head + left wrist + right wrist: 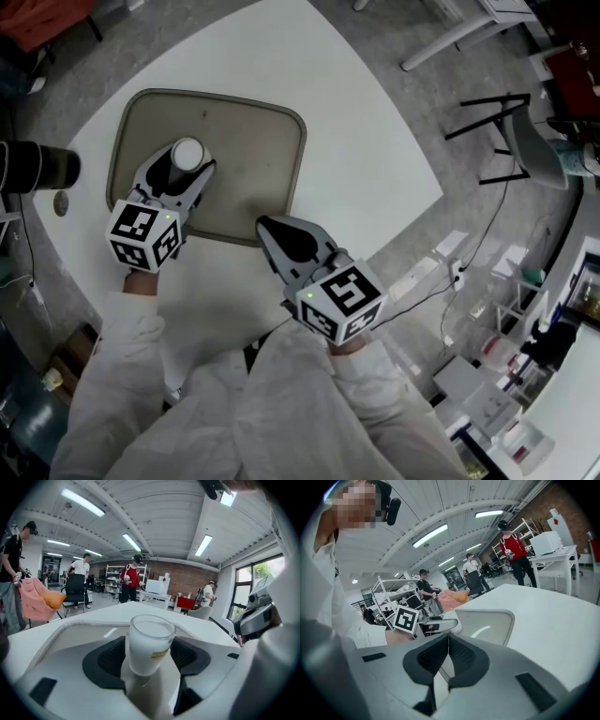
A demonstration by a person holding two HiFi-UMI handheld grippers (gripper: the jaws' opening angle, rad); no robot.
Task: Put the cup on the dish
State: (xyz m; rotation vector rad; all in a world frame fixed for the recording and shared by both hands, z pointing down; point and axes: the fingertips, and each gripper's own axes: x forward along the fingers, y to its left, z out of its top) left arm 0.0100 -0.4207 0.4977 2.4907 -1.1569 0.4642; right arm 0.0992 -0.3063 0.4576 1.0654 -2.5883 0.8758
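Cup (187,153) (white, upright) pinched in left tool (181,173) at dish (253,159) 9 o'clock side; right tool (270,230), 5 o'clock, pressed together.

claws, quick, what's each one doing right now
Left claw: closed on the cup.
Right claw: closed, holding nothing.
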